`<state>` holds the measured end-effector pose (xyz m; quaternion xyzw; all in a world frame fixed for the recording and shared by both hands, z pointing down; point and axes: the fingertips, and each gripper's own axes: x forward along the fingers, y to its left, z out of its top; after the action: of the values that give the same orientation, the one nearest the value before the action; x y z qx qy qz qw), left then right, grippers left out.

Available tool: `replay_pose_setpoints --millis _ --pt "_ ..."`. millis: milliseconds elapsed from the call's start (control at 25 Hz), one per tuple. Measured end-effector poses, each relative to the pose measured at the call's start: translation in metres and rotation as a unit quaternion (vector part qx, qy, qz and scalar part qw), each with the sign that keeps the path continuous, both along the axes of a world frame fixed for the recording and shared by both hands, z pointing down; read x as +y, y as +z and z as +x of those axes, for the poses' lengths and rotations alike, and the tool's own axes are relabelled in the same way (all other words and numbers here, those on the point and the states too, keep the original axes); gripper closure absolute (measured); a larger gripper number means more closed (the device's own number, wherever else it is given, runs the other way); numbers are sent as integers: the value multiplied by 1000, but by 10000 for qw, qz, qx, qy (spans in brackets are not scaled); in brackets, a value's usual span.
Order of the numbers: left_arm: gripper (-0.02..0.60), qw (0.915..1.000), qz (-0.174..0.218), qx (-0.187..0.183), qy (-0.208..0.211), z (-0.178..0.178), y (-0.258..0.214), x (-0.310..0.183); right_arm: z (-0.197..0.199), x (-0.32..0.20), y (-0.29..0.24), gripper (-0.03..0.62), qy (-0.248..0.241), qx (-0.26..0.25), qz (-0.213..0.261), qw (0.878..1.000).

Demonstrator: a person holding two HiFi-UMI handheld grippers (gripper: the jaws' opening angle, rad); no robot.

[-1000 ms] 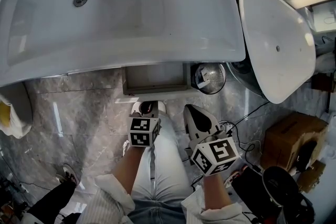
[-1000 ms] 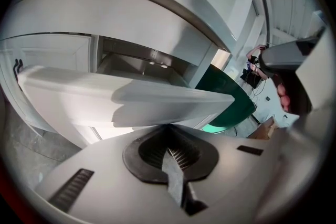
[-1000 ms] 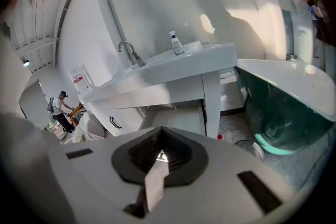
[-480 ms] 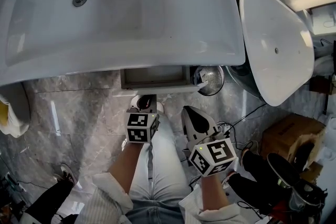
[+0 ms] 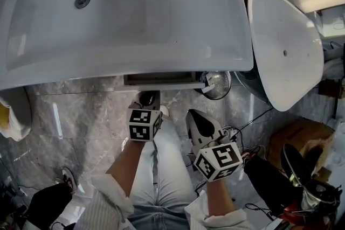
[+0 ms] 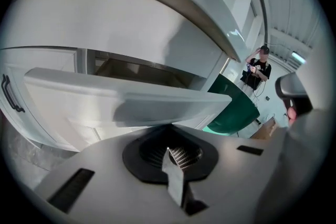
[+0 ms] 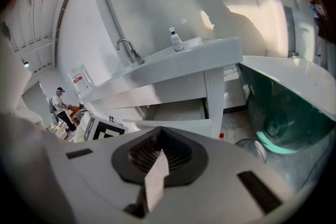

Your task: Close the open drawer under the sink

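**Drawer under the sink is nearly home, so push it in square**

Head view: the drawer (image 5: 160, 79) is sitting under the near edge of the sink (image 5: 135, 13) and poking out only a sliver, so I'm reading this as the last bit of the push. The left gripper (image 5: 148, 98) is pointing its nose at the drawer front, roughly mid-width. The right gripper (image 5: 195, 116) is hanging nearer the person and off to the right, well apart from the drawer.

Left gripper view: the left gripper (image 6: 176, 173) is showing its fingers pressed together with nothing between them. The white drawer front (image 6: 121, 105) is filling the frame just past the tips. It's looking like contact, though I can't swear to it. A dark gap above the front is showing that the box isn't fully in. I'd be pushing straight toward the far side from the middle of the front so the drawer isn't twisting on its runners. I'd also be aiming below the top edge so the tip isn't slipping over into the opening.

Right gripper view: the right gripper (image 7: 154, 178) is also showing its fingers closed on nothing. From here the drawer (image 7: 176, 112) is looking like a plain white box with a flat front, no handle I can make out, and a bare pale inside. It's sitting directly beneath the sink (image 7: 178, 63).
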<state>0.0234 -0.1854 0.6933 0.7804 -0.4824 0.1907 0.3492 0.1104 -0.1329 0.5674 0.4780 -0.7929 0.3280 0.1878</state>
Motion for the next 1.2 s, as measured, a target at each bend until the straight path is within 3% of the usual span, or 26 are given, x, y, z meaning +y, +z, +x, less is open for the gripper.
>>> replay_pose_setpoints --millis 560,1200 --pt "569 9997 55 -102 191 5 4 -16 3 -4 6 585 35 13 -100 9999" --pt "568 9995 287 -97 61 -4 -7 -55 9 -3 6 585 112 44 -112 9999"
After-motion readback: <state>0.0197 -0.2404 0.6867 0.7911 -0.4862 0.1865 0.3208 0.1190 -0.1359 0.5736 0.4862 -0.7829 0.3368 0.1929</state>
